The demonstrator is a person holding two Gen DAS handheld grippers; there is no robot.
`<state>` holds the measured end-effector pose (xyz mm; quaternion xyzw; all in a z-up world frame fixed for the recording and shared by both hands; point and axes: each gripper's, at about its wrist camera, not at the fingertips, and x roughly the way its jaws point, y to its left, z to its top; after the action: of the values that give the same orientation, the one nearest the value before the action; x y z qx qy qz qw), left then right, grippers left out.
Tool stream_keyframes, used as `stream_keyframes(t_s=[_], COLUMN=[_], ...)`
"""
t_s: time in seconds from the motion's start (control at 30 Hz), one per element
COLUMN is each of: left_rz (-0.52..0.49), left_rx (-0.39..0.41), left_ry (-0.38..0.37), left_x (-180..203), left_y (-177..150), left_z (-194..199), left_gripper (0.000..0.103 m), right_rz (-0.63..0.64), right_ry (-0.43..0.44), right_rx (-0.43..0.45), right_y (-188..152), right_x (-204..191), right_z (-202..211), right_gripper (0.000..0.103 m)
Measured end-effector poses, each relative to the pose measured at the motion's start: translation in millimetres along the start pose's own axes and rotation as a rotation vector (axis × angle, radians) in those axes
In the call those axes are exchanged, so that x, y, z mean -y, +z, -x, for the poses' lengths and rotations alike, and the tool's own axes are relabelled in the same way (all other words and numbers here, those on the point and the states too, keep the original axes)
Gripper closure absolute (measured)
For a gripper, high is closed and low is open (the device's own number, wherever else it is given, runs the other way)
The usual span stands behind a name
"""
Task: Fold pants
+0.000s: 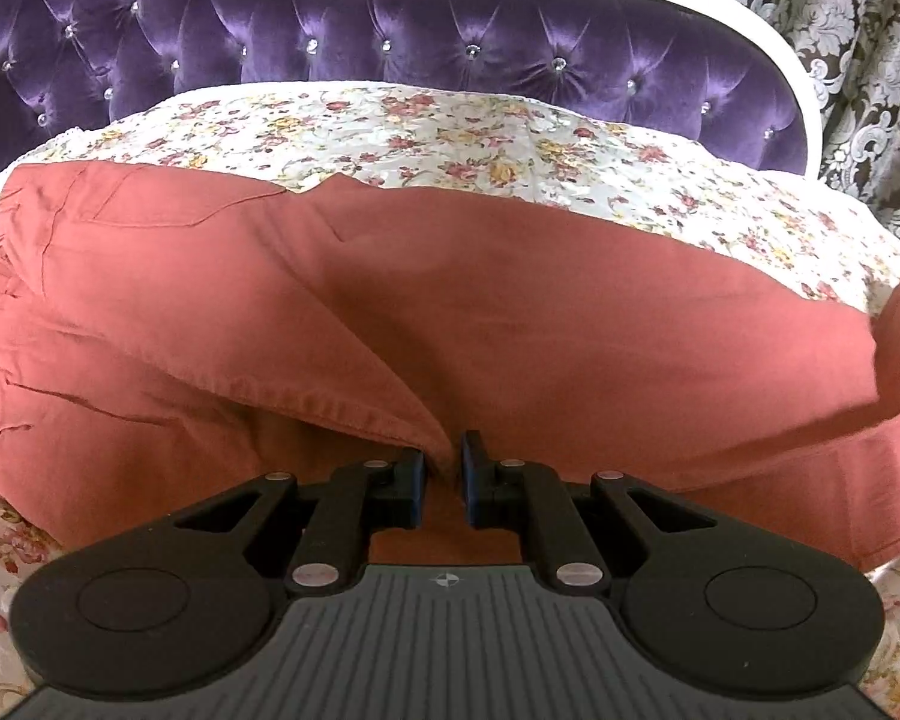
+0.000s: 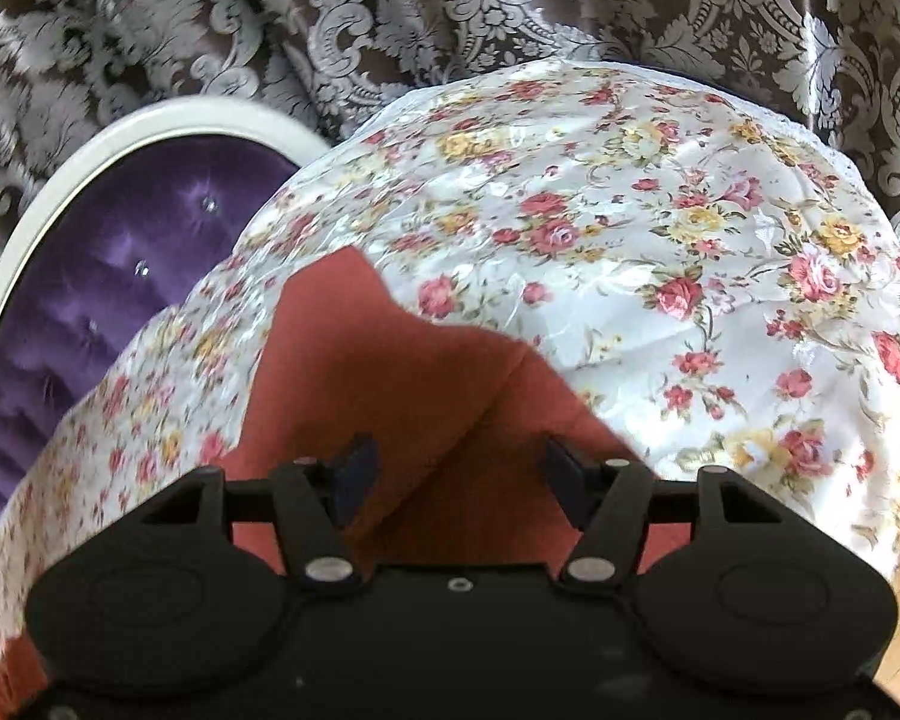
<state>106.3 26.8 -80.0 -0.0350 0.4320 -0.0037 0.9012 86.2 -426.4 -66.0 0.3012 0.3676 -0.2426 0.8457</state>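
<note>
1. I'm looking down the left gripper [image 1: 444, 471]: its fingers [image 1: 415, 483] are standing nearly together, pinching a fold of the rust-red pants [image 1: 390, 312] right at the tips.
2. The pants are lying across the bed [image 1: 426, 132], spread sideways over the floral bedspread, waist and pocket end sitting at the left of the left wrist view, leg end trailing off to the right.
3. A folded flap is running diagonally from the upper left down to the left gripper's fingers.
4. Behind the bed, the purple tufted headboard [image 1: 390, 42] is showing, with a patterned curtain [image 1: 858, 30] off to the right.
5. Over on the right gripper [image 2: 459, 480], the fingers [image 2: 354, 474] are standing wide apart with nothing pressed between them.
6. In the right wrist view, the pants' end [image 2: 378, 360] is lying beneath and just ahead of those open fingers, on the bedspread.
7. That view is slightly blurred, so I can't tell whether the fingertips are touching the cloth.
</note>
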Motion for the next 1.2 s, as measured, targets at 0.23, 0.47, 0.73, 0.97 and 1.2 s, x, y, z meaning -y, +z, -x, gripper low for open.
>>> stream_keyframes(t_s=[0.23,0.47,0.73,0.97,1.2], left_rz=[-0.039,-0.063,-0.058,-0.062,-0.066], left_rx=[0.086,0.069,-0.027,-0.069,-0.084], left_ry=[0.0,-0.035,-0.027,-0.027,-0.027], left_x=[4.6,7.1,4.3,2.8,2.2], left_y=[12.8,-4.4,-17.2,-23.5,-24.2], left_z=[25.1,47.5,23.6,17.1,15.0], left_gripper=[0.092,0.092,0.092,0.091,0.091], right_rz=[0.155,0.319,0.368,0.363,0.36], right_ry=[-0.021,-0.085,-0.229,-0.224,-0.219], right_rx=[0.077,0.2,0.015,0.001,-0.023], right_y=[21.2,1.6,-43.1,-41.4,-48.5], right_x=[-33.6,-29.5,1.3,7.9,12.3], right_z=[9.3,98.2,54.8,59.0,59.2], right_gripper=[0.1,0.1,0.1,0.1,0.1])
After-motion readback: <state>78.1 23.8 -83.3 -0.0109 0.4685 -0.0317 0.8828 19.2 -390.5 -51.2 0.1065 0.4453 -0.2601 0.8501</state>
